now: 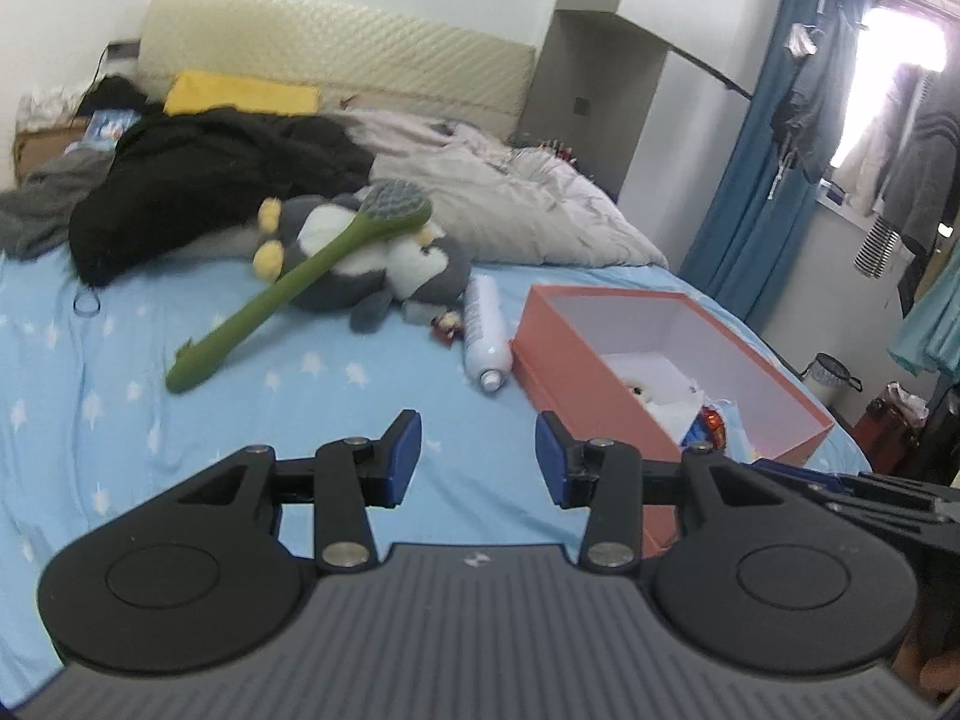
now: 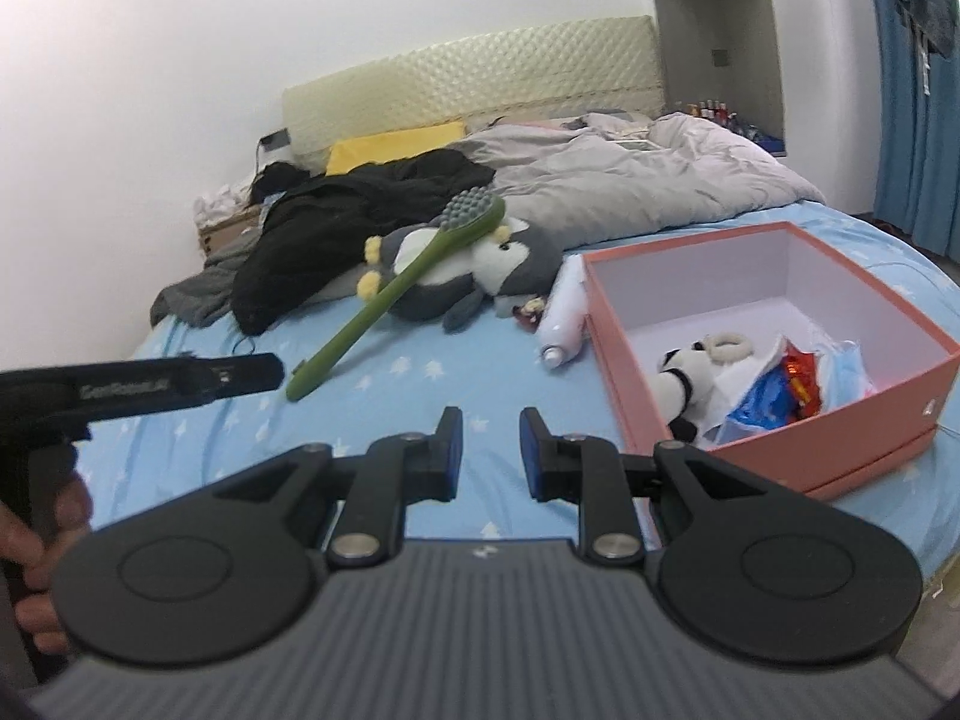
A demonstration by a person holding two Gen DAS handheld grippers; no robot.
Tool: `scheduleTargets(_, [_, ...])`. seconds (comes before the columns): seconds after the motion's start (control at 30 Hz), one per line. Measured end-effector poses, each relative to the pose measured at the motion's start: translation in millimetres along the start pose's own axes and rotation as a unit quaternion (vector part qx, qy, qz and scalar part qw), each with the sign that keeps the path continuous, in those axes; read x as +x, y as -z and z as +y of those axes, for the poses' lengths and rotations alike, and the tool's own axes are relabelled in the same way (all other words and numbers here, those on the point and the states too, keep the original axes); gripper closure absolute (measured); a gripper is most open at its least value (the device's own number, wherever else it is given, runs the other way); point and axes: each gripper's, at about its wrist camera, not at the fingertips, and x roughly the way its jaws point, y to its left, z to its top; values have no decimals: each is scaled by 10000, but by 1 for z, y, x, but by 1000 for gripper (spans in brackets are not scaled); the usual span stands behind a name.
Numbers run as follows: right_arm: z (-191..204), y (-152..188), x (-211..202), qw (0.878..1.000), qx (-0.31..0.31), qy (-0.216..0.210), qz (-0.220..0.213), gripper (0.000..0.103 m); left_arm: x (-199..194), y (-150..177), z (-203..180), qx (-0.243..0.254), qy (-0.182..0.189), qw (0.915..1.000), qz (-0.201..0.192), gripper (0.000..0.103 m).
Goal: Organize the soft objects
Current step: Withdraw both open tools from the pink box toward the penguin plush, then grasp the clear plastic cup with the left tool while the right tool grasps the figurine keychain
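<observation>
we note the grey penguin plush (image 1: 384, 264) lying on its side on the blue starred bed (image 1: 120, 372), a green long-handled brush (image 1: 300, 282) propped across it. just right of it lie a small figurine (image 1: 447, 324) and a white bottle (image 1: 487, 330), which touches the pink box (image 1: 600, 396). in the box sit a panda plush (image 2: 684, 378) and wrappers (image 2: 786, 390). left gripper (image 1: 478, 459) hovers over the bed, jaws spread, nothing between them. right gripper (image 2: 491, 455) likewise, jaws apart by a narrower gap, empty.

Green brush (image 1: 300, 282) across plush penguin (image 1: 384, 264)
</observation>
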Motion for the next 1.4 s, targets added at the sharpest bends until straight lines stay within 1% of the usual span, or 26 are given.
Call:
scheduleTargets(0.1, [9, 0, 18, 9997, -223, 3, 74, 75, 22, 0, 13, -142, -18, 9999, 75, 55])
scheduleTargets(0.2, [14, 1, 41, 9991, -367, -3, 195, 71, 61, -11, 25, -290, 33, 9994, 163, 55])
scheduleTargets(0.27, [16, 0, 60, 9987, -440, -28, 262, 66, 90, -15, 34, -414, 123, 9988, 231, 55])
scheduleTargets(0.33, [16, -2, 81, 9982, -503, -20, 340, 64, 121, -20, 43, -517, 199, 9980, 311, 55])
scheduleTargets(0.43, [16, -5, 116, 9975, -602, 31, 356, 63, 170, -26, 57, -668, 367, 9962, 424, 55])
scheduleTargets(0.53, [16, -8, 157, 9967, -700, 137, 381, 64, 218, -34, 71, -716, 482, 9953, 447, 55])
scheduleTargets(0.6, [16, -10, 184, 9965, -756, 162, 328, 64, 248, -40, 79, -716, 612, 9945, 457, 56])
scheduleTargets(0.77, [19, -11, 250, 9949, -921, 338, 236, 64, 324, -54, 95, -552, 705, 9948, 483, 55])
scheduleTargets(0.87, [20, -13, 289, 9933, -1042, 473, 185, 65, 363, -63, 107, -653, 855, 9930, 479, 56])
scheduleTargets(1.07, [12, -20, 345, 9908, -1102, 787, 72, 65, 425, -80, 127, -927, 1205, 9872, 484, 57])
scheduleTargets(1.13, [11, -23, 360, 9896, -1158, 851, 25, 65, 441, -85, 129, -896, 1450, 9840, 511, 58])
scheduleTargets(1.17, [12, -24, 367, 9887, -1208, 888, 7, 65, 448, -88, 128, -819, 1492, 9841, 509, 58])
scheduleTargets(1.27, [15, -28, 383, 9857, -1350, 1012, -13, 65, 469, -94, 126, -648, 1333, 9874, 555, 58])
scheduleTargets(1.4, [18, -33, 405, 9796, -1586, 1231, 23, 65, 494, -100, 131, -712, 1295, 9869, 650, 58])
